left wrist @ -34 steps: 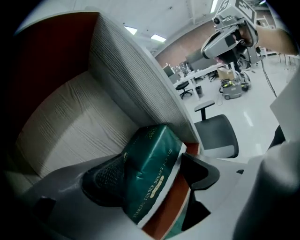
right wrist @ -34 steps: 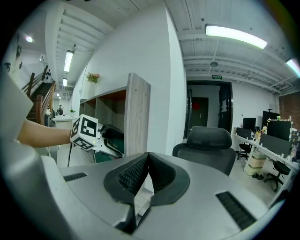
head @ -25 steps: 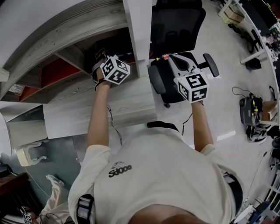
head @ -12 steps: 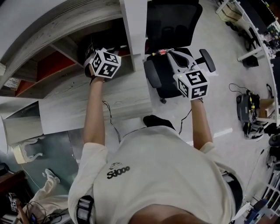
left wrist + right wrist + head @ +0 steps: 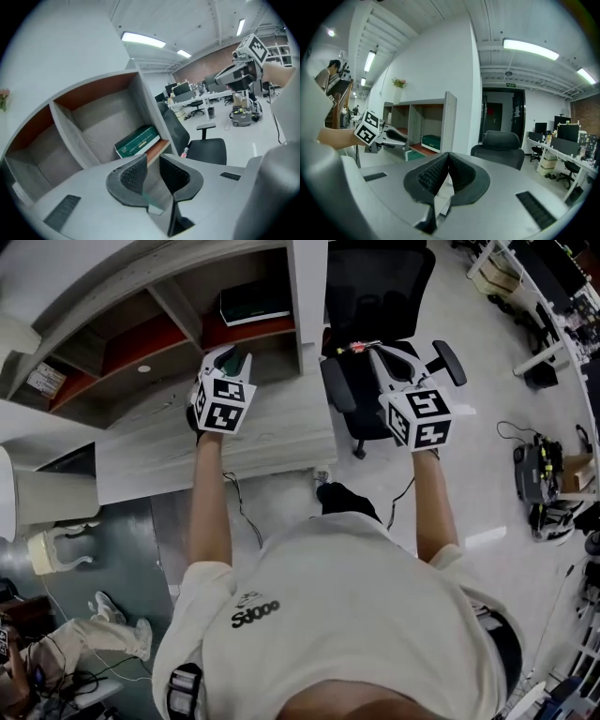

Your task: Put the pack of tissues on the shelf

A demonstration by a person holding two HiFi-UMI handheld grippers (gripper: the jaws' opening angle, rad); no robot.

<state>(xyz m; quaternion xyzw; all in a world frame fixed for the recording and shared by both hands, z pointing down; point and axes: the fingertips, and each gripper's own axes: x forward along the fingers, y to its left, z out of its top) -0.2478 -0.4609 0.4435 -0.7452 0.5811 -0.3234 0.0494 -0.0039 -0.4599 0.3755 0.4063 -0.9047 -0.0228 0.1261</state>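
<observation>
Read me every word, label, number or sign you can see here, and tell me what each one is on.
"Sdooo", roughly: logo on the person's shirt.
Print on the green pack of tissues: too small to read.
Green sign over the doorway: too small.
Label on the shelf: blurred.

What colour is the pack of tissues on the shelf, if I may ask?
The pack of tissues is dark green with a white strip; clearest in the left gripper view.
</observation>
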